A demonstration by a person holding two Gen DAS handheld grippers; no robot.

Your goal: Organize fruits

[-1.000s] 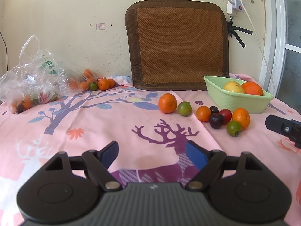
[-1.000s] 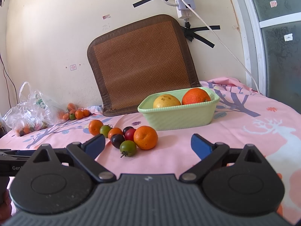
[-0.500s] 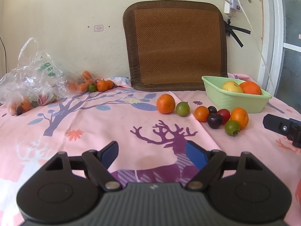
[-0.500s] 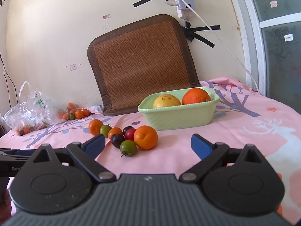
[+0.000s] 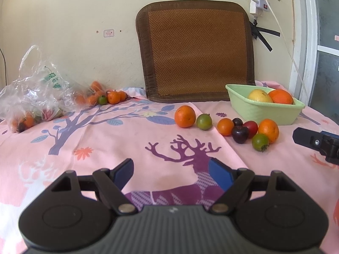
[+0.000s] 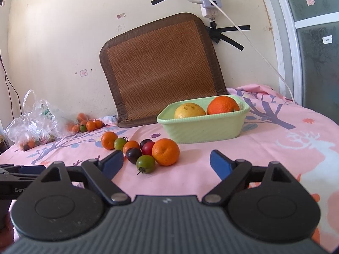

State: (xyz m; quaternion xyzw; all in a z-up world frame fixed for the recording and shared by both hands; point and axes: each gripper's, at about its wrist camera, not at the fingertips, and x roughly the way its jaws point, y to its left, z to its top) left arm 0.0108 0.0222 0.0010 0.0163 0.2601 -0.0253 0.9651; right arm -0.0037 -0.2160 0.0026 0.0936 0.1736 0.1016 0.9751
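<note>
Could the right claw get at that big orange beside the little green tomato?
Probably yes: the right claw is open and empty, the orange lies just ahead on the cloth, only the green tomato close beside it.

Bright daylight, soft and even; seems to come from the window [image 6: 313, 42] on the right, though the panes look dark w/ frosting. Wall [image 5: 74, 21] evenly lit, no harsh glare. Fruit shadows faint, short, falling toward the near side on the pink cloth [image 5: 106, 144]. Mild sheen on the plastic bag [image 5: 36, 89] and the dark plum [image 6: 134, 155]. Both views sharp mid-frame, no motion blur. Strong fisheye bend at edges: window frame bows, corners vignette to black. Near gripper bodies at bottom slightly soft; far fruit by the bag small, a bit mushy.
</note>
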